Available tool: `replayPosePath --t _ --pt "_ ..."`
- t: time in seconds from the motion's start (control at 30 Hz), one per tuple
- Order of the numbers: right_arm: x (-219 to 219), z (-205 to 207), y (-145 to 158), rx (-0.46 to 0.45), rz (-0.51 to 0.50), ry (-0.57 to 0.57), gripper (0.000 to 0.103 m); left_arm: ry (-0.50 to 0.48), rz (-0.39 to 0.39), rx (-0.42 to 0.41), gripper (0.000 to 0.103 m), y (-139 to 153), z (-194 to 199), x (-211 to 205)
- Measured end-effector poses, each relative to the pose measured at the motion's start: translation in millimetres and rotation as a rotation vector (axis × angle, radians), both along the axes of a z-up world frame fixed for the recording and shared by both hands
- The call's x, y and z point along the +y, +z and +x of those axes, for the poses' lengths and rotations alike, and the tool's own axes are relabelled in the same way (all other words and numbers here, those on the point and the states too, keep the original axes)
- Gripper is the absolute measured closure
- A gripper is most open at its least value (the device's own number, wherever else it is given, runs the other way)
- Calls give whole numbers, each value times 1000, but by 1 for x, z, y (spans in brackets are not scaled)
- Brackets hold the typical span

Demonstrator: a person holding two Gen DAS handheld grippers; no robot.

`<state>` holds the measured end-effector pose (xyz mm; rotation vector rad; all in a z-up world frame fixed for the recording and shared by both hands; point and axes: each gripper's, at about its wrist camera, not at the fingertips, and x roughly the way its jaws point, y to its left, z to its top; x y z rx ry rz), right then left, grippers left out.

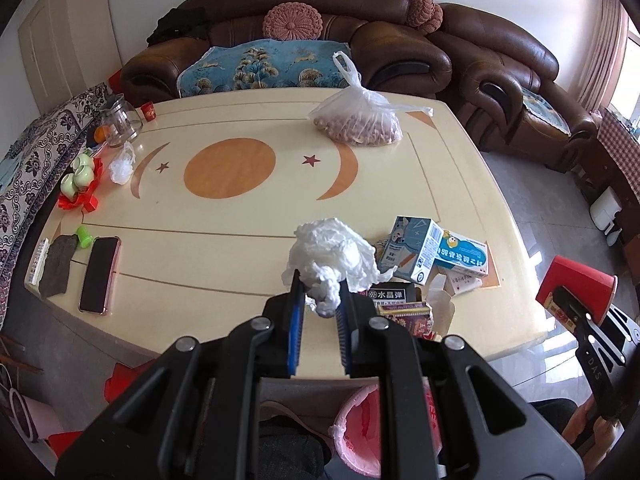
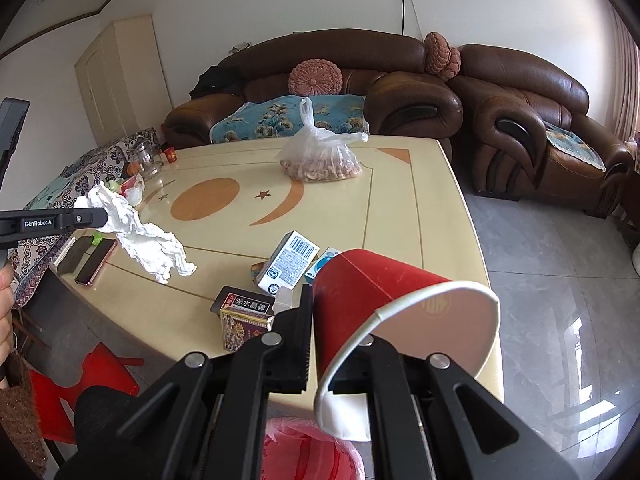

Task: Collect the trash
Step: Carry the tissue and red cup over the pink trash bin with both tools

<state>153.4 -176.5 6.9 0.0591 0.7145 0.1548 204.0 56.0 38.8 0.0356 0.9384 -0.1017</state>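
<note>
My left gripper is shut on a crumpled white tissue, held above the near part of the cream table. From the right wrist view the tissue hangs off the left gripper at the left edge. My right gripper is shut on the wall of a red paper cup, tipped with its white mouth toward the camera; one finger is hidden inside the cup. A bin with a pink liner stands on the floor below both grippers. The cup also shows at the right of the left wrist view.
Near the table's front edge lie a milk carton, a blue-and-white box, a black box and a small colourful box. A phone, a bag of nuts, a glass pot and brown sofas lie farther off.
</note>
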Motion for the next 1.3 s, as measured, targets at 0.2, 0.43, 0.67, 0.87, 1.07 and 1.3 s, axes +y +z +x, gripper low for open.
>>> replayPosePath --t 0.2,0.43,0.67,0.87,1.07,1.3 --pt "8 -21 10 -12 -8 12 97 -17 -3 -13 87 3 -30 3" --pt "16 -48 16 -21 -13 24 97 -40 3 -21 87 4 -58 1" --pt "26 -73 14 -17 -18 47 97 -68 28 -15 87 -8 -85 -7" --pt "34 -93 4 2 -15 67 97 -107 34 -9 87 -17 -110 -17" --pt "36 -111 -8 25 -10 75 97 -153 27 16 87 -32 -132 -28" --pt "34 -125 -23 62 5 68 97 -206 33 51 87 -54 -152 -40"
